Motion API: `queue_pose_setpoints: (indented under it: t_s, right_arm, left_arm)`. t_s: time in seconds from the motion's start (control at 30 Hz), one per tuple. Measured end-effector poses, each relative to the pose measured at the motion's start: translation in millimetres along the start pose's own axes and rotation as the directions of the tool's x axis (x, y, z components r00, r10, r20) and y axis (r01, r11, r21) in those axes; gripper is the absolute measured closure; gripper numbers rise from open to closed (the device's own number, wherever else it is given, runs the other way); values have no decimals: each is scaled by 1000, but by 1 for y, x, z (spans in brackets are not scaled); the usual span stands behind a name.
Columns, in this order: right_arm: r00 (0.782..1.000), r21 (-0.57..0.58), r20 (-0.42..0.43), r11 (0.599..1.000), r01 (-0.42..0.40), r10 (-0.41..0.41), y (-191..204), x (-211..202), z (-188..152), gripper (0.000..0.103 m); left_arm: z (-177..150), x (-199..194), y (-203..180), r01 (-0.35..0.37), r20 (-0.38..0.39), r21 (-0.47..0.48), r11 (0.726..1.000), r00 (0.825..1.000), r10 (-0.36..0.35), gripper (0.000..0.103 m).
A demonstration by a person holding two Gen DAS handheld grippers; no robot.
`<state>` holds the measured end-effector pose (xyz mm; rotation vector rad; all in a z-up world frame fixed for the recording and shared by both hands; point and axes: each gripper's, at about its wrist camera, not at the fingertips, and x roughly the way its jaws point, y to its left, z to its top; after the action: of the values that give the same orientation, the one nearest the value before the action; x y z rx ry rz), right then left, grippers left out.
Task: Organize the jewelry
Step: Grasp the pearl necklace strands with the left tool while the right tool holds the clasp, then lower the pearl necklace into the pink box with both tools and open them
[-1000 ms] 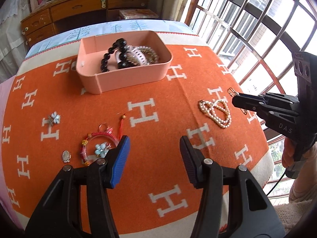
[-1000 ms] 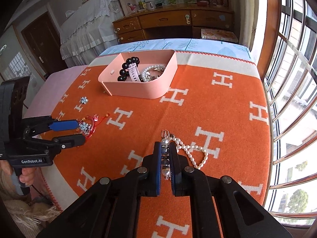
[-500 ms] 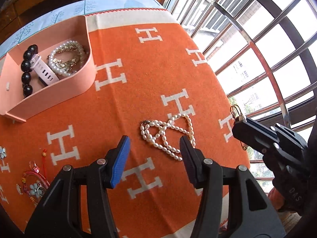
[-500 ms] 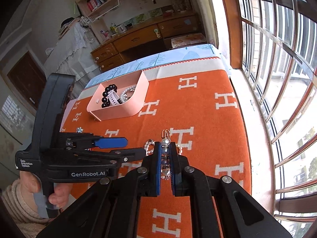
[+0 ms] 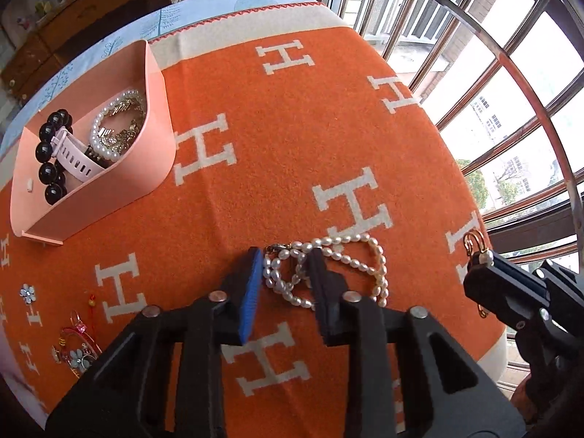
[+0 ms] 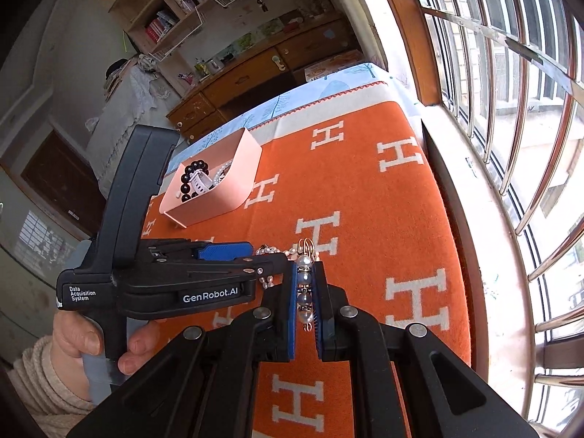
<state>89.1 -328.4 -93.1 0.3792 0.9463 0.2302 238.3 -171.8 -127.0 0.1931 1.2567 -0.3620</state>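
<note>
— Right wrist view: could any writing be read?
— Yes. The left gripper (image 6: pixel 268 255) read "GenRobot.AI" and "Data Acquisition System"; the orange blanket (image 5: pixel 292 138) was covered in white H letters.
— How were the hands set?
— A left hand (image 6: pixel 91 343) in a knit sleeve gripped the handle. That gripper pointed steeply down, its jaws closing around the pearl necklace (image 5: pixel 328 270) on the blanket, strands between them.
— And the other?
— The right gripper (image 6: pixel 304 299) was clamped narrow on a beaded earring (image 6: pixel 303 288).
— Anything else?
— A pink tray (image 5: pixel 146 179) held black beads (image 5: pixel 49 157), well apart; a barred window (image 5: pixel 492 54) stood alongside.
</note>
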Motion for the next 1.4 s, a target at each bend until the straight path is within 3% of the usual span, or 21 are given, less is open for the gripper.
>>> queue_pose_setpoints:
  t_s: [0.07,0.3,0.5,0.83,1.0,1.13,1.4]
  right_arm:
    - [1000,9,-2,1000,-7,7,-2,1,-2,96]
    - [1000,27,-9,1000,-16,16,-5,4,-7,96]
    - [1000,-19,-2,999,-29,29,16,3,-1,96]
    - [996,-193,62,980,-54,67,101,-6,49,96]
    - [992,-259,89,964,-60,85,148,3,86,96]
    - [991,-265,104,962,-59,89,174,23,120,96]
    - [998,-174,10,983,-65,68,184,126,163,96]
  left_arm:
    - [1,0,0,9,7,-13,1000,1000,-9,95]
    - [-9,-15,21,87,56,-122,989,995,-80,96]
    - [-21,-80,42,114,184,-118,986,979,-91,96]
    - [-7,-204,112,-8,363,-136,991,930,57,96]
    - [10,-236,154,-38,411,-186,982,905,113,96]
    - [25,-230,184,-57,414,-208,976,899,141,96]
    - [53,-148,218,-70,338,-241,968,929,152,96]
